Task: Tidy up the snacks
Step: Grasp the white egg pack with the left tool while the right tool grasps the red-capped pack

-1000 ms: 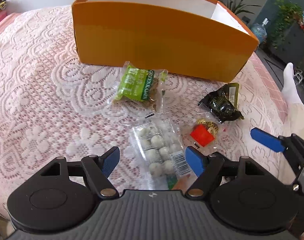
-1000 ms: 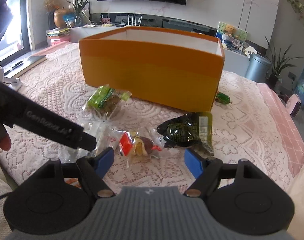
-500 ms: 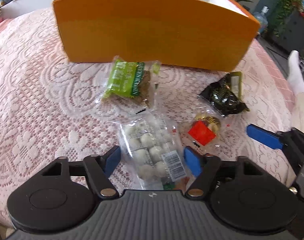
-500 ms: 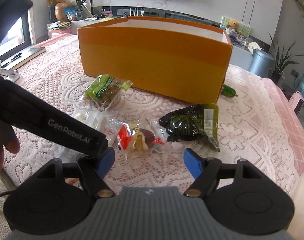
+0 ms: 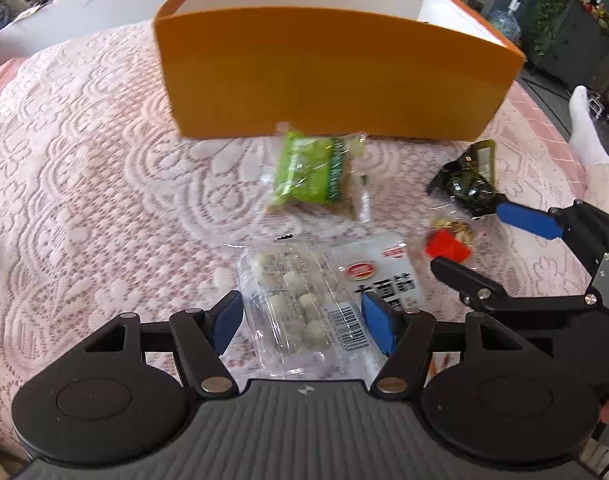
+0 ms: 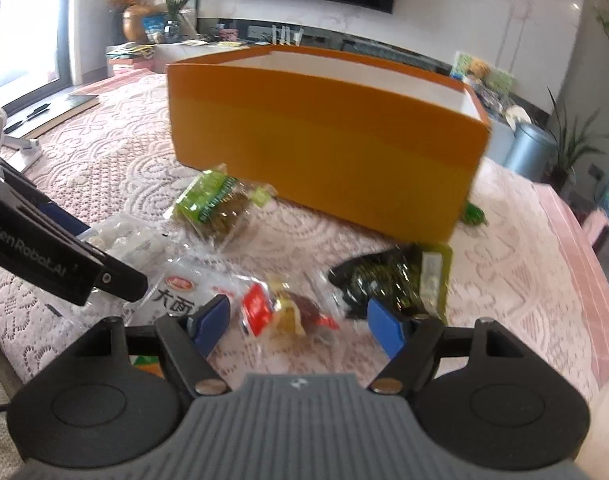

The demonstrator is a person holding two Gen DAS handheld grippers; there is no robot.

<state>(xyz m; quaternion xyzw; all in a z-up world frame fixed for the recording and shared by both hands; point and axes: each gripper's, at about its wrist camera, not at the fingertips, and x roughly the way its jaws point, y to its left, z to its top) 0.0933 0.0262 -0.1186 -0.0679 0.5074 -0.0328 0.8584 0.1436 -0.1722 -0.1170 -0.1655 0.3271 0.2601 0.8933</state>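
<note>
An open orange box (image 5: 328,76) stands on the lace tablecloth; it also shows in the right wrist view (image 6: 324,140). In front of it lie a green snack pack (image 5: 310,172), a clear pack of white balls (image 5: 300,308), a white labelled pack (image 5: 384,276), a red-and-gold candy (image 5: 450,242) and a dark green pack (image 5: 468,184). My left gripper (image 5: 302,320) is open, its fingers on either side of the white-ball pack. My right gripper (image 6: 298,322) is open, its fingers on either side of the red-and-gold candy (image 6: 280,310).
A small green item (image 6: 474,214) lies behind the box's right corner. The lace tablecloth (image 5: 84,152) covers the table; its pink edge (image 6: 584,280) runs along the right. A book and pens (image 6: 52,114) lie at the far left.
Both grippers have moved forward and lower over the snacks. The left now straddles the white-ball pack, the right straddles the red-and-gold candy. A white labelled pack has come into view.
</note>
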